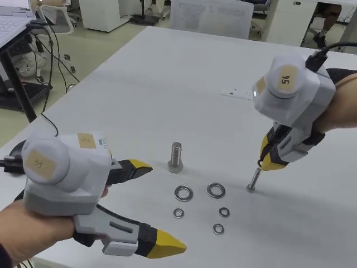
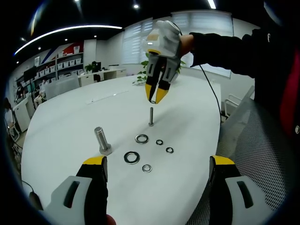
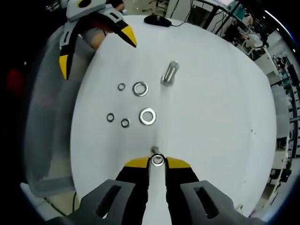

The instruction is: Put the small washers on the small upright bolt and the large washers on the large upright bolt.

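Left claw (image 1: 167, 205) spread wide; right claw (image 1: 266, 164) pinches a small washer (image 3: 158, 161) just above small bolt (image 1: 254, 181).

We work at a broad white table (image 1: 167, 78) in an open office. Past its edge we see a pale floor (image 1: 95, 50), trailing black cables (image 1: 56, 58) and a white cabinet (image 1: 103, 14). Blinded windows (image 2: 136, 41) line the far wall, shelves (image 2: 61, 62) stand near them, and a long ceiling light (image 2: 70, 30) glows overhead. A grey mesh chair (image 2: 253, 140) sits beside the table.
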{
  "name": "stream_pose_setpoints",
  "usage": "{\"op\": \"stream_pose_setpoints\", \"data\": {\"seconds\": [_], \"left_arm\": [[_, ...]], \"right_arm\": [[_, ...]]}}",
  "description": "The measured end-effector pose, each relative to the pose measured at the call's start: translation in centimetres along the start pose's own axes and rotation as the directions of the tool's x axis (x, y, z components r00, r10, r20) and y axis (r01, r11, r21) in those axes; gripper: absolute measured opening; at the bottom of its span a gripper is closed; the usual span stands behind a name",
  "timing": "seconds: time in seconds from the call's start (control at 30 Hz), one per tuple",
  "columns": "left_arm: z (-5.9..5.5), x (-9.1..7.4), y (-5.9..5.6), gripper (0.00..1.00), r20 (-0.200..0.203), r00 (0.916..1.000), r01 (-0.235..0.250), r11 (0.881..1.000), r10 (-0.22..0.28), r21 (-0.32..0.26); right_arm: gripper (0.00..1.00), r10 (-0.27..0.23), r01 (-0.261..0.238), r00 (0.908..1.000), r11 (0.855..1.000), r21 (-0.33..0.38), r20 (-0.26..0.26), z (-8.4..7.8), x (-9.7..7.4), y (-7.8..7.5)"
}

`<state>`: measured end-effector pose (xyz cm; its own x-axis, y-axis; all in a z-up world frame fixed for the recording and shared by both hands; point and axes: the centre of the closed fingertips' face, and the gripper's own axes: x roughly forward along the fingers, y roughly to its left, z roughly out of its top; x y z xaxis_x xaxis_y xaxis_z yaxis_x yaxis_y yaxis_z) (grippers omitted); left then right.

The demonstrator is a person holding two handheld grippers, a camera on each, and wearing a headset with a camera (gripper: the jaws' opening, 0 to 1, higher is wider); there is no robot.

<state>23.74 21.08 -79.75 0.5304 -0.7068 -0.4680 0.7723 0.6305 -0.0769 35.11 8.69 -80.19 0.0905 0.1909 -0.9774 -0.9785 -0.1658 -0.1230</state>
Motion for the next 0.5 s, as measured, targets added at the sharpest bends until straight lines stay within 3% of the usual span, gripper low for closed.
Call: {"op": "stream_pose_setpoints", "data": {"seconds": [0.5], "left_arm": [[0.1, 0.0, -0.3, 0.90, 0.009, 0.9998, 0.019, 1.000, -0.019, 0.005]], "right_arm": [[0.13, 0.026, -0.026, 0.9994, 1.000, 0.007, -0.022, -0.4, 1.4, 0.0]]}}
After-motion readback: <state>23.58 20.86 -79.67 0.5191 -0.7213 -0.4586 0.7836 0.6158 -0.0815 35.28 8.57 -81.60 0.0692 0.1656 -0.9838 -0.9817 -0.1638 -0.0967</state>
